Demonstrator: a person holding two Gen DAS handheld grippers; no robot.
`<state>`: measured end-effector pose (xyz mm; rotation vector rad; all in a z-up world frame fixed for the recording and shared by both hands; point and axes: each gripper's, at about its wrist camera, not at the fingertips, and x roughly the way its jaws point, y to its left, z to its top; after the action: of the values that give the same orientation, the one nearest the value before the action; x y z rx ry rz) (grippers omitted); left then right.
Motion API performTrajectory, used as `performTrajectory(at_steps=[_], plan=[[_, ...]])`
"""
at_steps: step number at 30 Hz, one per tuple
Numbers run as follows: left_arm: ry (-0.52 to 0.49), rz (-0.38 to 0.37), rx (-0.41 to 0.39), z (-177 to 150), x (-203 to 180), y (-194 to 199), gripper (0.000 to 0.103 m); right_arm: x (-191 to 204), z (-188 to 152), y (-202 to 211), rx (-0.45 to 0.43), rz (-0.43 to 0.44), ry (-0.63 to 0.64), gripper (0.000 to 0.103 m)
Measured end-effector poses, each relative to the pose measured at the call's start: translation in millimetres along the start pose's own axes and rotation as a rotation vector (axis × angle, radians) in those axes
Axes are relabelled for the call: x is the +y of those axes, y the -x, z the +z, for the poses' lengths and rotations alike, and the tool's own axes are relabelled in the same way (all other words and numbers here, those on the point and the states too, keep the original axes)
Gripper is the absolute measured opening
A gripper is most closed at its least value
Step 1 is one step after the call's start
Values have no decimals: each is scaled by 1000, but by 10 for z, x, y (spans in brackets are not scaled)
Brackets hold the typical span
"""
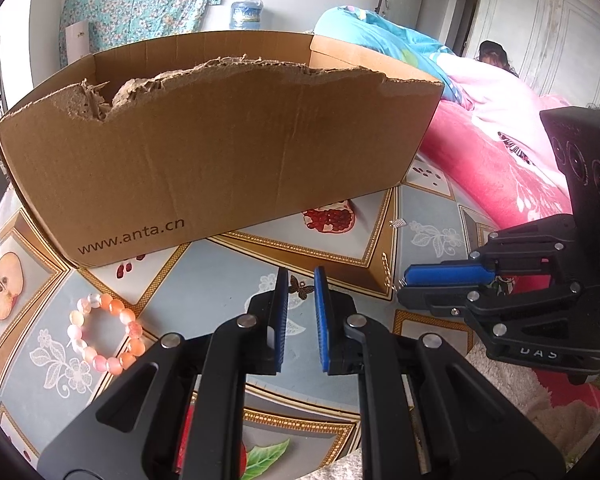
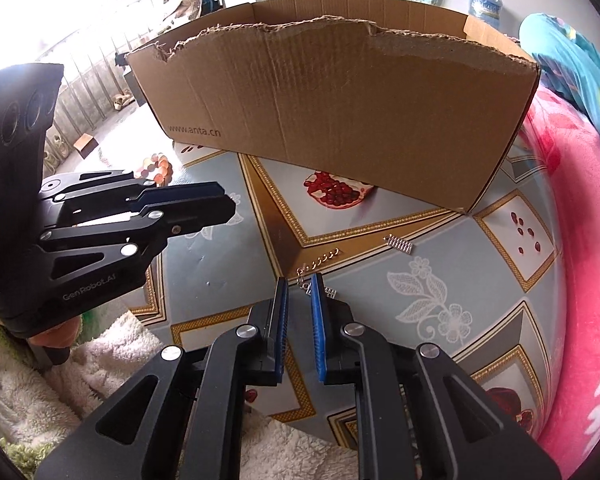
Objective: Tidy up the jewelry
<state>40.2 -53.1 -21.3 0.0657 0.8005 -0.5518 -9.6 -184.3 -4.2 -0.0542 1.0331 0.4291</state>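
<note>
Nearest the lens in the left wrist view, the left claw (image 1: 301, 280) stands with its blue pads at a narrow gap and nothing between them, hovering above the patterned tabletop (image 1: 220, 272). At far left of that view, a bracelet of pink and orange beads (image 1: 102, 334) lies flat on the tabletop, well apart from either claw and just in front of the torn cardboard box (image 1: 220, 152), which is the likely destination. Further right, the right claw (image 2: 300, 280) is also narrow, tilted down over a thin silver chain (image 2: 314, 270) whose links run out past the tips; a small silver clip-like piece (image 2: 399, 243) lies apart to the right. Whether the pads actually pinch the chain cannot be determined: some links lie at the tips, but contact is not visible. Risk one: a chain this fine can slip through the remaining gap, or be caught by a single link and slide free on lifting. Risk two: the loose length may drag across the tabletop and snag, pulling the piece out of the pads. Risk three: the torn front wall of the box is high and ragged, so a low carry could hook the chain on its edge. Risk four: the two claws sit near each other, so a sideways move by either could cause a collision.
</note>
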Motion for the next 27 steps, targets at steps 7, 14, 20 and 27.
performTrajectory(at_steps=[7, 14, 20, 27], plan=[[1, 3, 0, 0, -12, -12, 12, 43, -10, 81, -9, -25, 32, 12], [-2, 10, 1, -3, -28, -4, 12, 105, 35, 61, -17, -67, 145, 13], [-1, 21, 4, -4, -34, -1, 12, 171, 64, -7, 3, -42, 196, 18], [-6, 45, 8, 7, -60, -2, 12, 85, 38, -23, 16, -24, 166, 18]])
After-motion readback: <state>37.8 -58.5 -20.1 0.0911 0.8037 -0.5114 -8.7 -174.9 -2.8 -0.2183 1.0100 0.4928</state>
